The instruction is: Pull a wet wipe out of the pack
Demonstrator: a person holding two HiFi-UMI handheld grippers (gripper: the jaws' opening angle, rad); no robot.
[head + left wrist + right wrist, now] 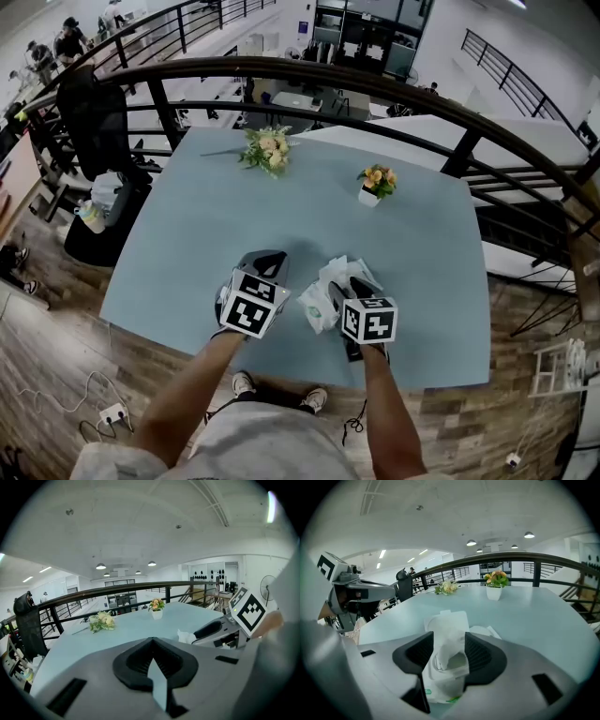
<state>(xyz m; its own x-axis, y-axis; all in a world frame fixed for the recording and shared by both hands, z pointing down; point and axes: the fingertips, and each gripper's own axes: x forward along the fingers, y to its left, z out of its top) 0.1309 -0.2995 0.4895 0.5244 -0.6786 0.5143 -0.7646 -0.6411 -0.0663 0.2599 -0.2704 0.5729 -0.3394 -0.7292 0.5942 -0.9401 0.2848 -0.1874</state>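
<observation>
A white wet wipe pack [446, 686] lies on the pale blue table [309, 216] near its front edge, its flip lid [449, 619] standing open. A tuft of wipe [451, 649] sticks up from the opening. My right gripper [449, 637] is low over the pack, its jaws open on either side of the tuft, which does not look squeezed. From the head view the crumpled white pack [322, 289] shows under the right gripper [349, 283]. The left gripper [265, 260] hovers just left of it, shut and empty [151, 641].
A loose flower bunch [268, 150] lies at the table's far side and a small white pot of flowers [376, 184] stands to its right. A curved black railing [375, 89] runs behind the table. A black chair with a bag [94, 141] stands at the left.
</observation>
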